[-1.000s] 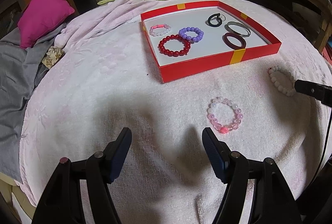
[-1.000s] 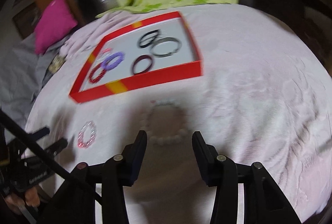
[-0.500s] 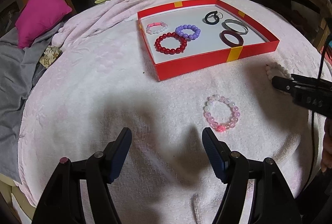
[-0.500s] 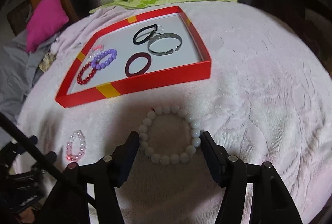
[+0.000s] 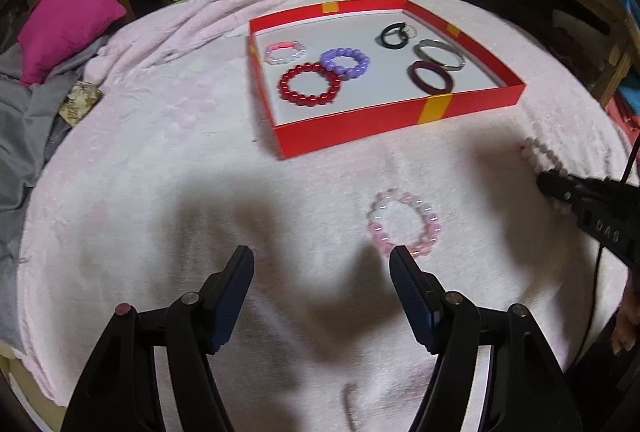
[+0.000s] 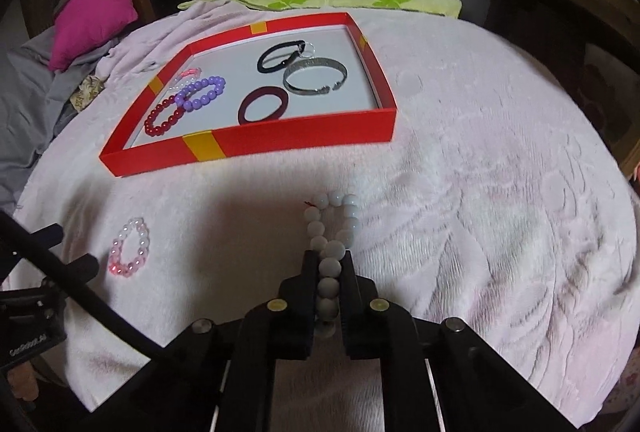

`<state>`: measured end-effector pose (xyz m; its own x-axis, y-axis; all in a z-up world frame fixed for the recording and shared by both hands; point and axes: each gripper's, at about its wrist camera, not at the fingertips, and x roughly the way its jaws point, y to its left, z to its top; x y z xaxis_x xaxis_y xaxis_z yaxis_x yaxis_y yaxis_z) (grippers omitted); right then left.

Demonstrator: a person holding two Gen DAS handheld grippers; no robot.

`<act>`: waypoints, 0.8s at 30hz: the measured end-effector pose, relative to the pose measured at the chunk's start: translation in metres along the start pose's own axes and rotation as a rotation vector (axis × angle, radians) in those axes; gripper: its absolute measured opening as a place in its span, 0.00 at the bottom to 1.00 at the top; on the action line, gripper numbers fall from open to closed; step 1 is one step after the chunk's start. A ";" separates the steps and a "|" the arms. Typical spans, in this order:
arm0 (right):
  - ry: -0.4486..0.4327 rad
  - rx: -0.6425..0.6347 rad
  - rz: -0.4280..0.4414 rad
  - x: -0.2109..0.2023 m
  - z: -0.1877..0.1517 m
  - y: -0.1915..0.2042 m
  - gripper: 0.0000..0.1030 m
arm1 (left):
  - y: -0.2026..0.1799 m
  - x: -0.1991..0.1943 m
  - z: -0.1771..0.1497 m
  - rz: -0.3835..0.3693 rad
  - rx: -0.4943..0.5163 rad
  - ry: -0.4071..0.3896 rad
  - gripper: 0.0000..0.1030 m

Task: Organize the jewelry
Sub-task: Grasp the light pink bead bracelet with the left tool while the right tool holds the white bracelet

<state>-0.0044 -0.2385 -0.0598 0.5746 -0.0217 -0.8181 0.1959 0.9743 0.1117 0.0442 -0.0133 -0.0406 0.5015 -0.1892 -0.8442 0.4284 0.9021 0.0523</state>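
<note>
Our right gripper (image 6: 329,259) pinches the white bead bracelet (image 6: 333,228) at lower centre, below the red tray (image 6: 256,145). Our left gripper (image 5: 322,266) gapes wide, its right finger tip beside the pink bracelet (image 5: 404,223).

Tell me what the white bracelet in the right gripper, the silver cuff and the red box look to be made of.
White bracelet: smooth round milky beads, likely stone, glass or plastic; soft sheen, squeezed flat between the right gripper.
Silver cuff: metal by its grey gleam and open gap.
Red box: probably matte cardboard, with thin straight walls and yellow strips.
</note>
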 end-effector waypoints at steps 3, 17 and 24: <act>0.018 0.037 0.039 -0.002 -0.003 -0.006 0.10 | -0.003 0.004 0.003 -0.049 -0.005 0.008 0.69; 0.058 0.123 0.126 -0.006 -0.011 -0.022 0.11 | -0.021 0.019 0.013 -0.158 0.013 0.027 0.69; 0.057 0.151 0.154 -0.005 -0.011 -0.027 0.12 | -0.014 0.019 0.010 -0.183 0.008 -0.009 0.41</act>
<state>-0.0216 -0.2623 -0.0652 0.5618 0.1420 -0.8150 0.2280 0.9204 0.3176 0.0555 -0.0331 -0.0519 0.4218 -0.3533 -0.8350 0.5191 0.8492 -0.0971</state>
